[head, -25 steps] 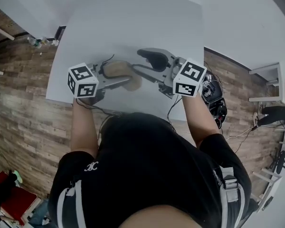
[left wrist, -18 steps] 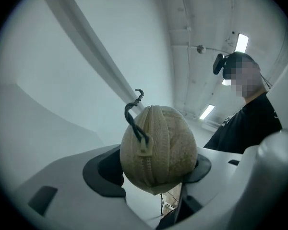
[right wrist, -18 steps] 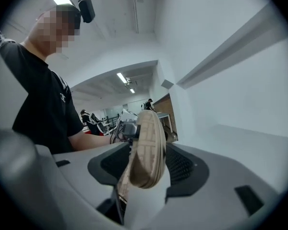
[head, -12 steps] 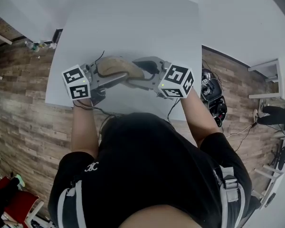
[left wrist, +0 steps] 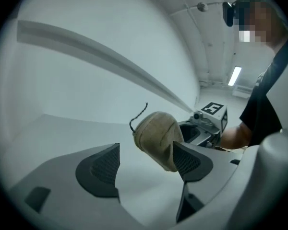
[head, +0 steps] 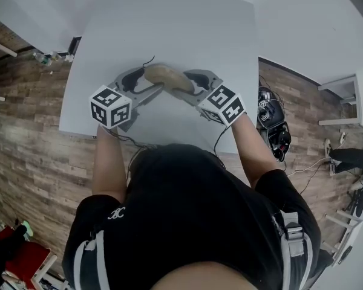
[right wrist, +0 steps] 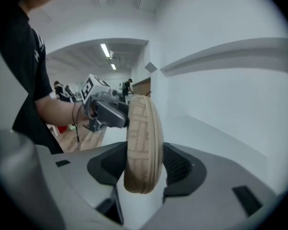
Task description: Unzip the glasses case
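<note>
counter (head: 169, 17): risk: if the hold fails, the case drops here and may land zip side down. Likely cause: only one tool is gripping.
case (head: 168, 77): risk: it could twist or swing once the zip is tugged, since it is pinched near one end and the other end is unsupported.
left tool (left wrist: 146, 164): jaws wide and opening. The case's end sits between them against one pad, with the other pad well apart, so no hold. Risk: it closes on the fabric body instead of the pull.
right tool (right wrist: 144, 166): both pads pressed on the case's flat sides. This is the sole grip.
cord (left wrist: 138, 116): thin, dark, curling off the case's end. Probably the zip pull, and easy to miss or let slip.
case, place: between both tools, over the counter's near half. Contact with the counter not discernible.
case, look: tan, oval, padded fabric with a block pattern along one face. Zip appears closed.
</note>
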`<action>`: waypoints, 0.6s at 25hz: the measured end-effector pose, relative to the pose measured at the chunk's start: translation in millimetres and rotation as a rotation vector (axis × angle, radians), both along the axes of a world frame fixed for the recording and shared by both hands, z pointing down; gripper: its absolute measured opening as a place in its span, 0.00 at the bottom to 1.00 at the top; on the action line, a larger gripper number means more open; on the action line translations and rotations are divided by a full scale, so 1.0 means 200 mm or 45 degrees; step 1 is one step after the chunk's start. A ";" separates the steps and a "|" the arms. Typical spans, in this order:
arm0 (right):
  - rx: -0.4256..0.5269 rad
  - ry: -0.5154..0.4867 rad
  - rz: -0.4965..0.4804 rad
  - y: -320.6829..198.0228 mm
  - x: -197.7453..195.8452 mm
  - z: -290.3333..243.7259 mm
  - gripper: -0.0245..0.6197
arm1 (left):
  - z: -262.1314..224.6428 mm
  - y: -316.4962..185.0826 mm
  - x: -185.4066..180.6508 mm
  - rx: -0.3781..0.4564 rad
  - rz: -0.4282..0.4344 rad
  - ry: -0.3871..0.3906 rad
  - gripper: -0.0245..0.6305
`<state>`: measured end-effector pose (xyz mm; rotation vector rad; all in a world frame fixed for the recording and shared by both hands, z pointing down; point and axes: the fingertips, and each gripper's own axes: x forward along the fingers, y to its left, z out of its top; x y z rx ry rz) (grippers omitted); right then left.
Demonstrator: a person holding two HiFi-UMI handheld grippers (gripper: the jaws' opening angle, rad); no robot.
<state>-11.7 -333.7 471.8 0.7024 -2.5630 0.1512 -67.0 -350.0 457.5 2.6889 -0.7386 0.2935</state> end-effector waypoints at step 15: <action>0.011 0.744 0.303 -0.24 0.26 0.87 0.39 | 0.34 -0.06 -0.20 -0.071 -0.492 -0.344 0.04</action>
